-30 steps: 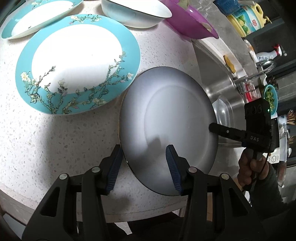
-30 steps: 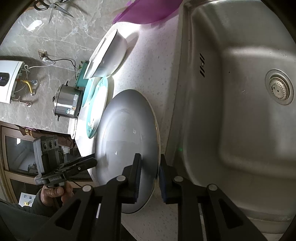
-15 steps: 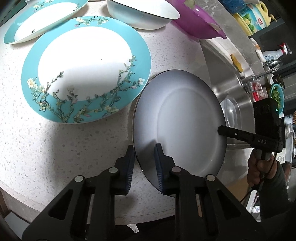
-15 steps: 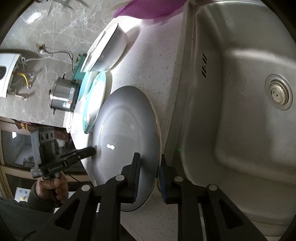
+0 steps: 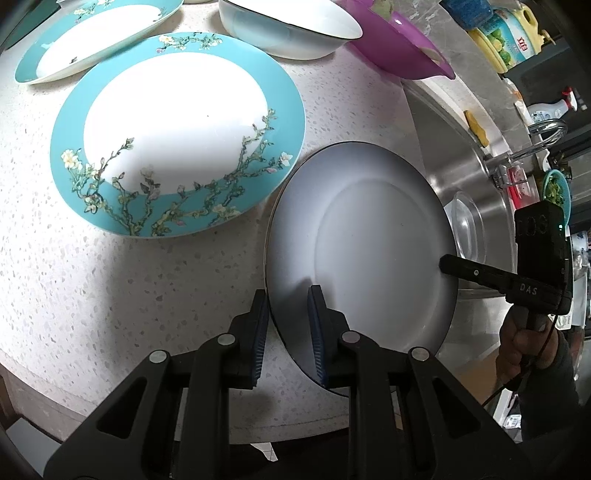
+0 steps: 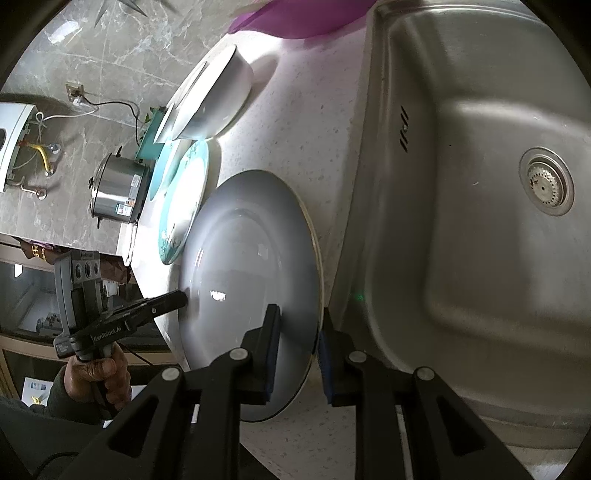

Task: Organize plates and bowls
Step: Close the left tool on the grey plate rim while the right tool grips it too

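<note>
The grey plate (image 5: 369, 236) is pinched at opposite rim edges by the 2 grippers, left gripper (image 5: 286, 332) and right gripper (image 6: 297, 350), both clamped on it. It's held over the counter (image 5: 74, 277), just beside the teal floral plate (image 5: 177, 129) and next to the sink (image 6: 480, 184).

Grey plate (image 5: 369, 236); turquoise-rimmed plate (image 5: 177, 133) (white centre, blossom branches).

Bare speckled worktop (image 5: 92, 295) lies open left of the grey plate (image 5: 362, 236). Just beside that plate, the turquoise floral plate (image 5: 177, 133) blocks the far side, with a white bowl (image 5: 288, 29) and purple bowl (image 5: 399, 48) crowding behind. The sink (image 6: 480, 221) drops away on the right.
</note>
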A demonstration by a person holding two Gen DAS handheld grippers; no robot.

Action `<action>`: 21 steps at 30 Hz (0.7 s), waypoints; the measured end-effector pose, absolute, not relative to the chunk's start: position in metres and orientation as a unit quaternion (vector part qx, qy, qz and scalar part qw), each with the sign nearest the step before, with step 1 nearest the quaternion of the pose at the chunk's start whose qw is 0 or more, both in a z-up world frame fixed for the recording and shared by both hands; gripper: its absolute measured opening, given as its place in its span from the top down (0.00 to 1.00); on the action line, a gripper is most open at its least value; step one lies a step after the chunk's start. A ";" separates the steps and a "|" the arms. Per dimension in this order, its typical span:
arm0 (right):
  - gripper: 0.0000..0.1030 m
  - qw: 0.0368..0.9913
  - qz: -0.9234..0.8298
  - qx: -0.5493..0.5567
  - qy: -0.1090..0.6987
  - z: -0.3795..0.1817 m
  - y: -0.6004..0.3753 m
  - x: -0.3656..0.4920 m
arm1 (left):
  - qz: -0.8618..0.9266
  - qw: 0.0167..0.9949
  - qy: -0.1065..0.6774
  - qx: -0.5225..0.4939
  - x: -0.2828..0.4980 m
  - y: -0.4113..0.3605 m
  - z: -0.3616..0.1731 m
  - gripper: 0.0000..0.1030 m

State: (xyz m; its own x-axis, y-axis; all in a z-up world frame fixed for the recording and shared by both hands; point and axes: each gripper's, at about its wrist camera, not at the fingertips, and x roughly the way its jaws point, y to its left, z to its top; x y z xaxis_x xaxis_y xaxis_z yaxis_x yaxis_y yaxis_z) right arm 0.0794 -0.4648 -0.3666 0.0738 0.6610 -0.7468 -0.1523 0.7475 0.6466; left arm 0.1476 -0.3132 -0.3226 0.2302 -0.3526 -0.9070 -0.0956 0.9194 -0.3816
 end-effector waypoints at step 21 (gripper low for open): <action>0.79 0.715 0.297 0.191 0.603 -0.338 -0.455 0.074 | -0.075 0.781 0.590 -0.187 0.125 -0.302 -0.287 0.82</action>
State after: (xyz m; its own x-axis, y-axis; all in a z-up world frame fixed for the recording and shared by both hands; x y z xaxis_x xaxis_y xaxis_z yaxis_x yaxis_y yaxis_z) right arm 0.0743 -0.4548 -0.3381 0.0951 0.6554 -0.7493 -0.1941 0.7505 0.6317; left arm 0.1253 -0.3018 -0.2868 0.2915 -0.3375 -0.8950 -0.1044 0.9189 -0.3805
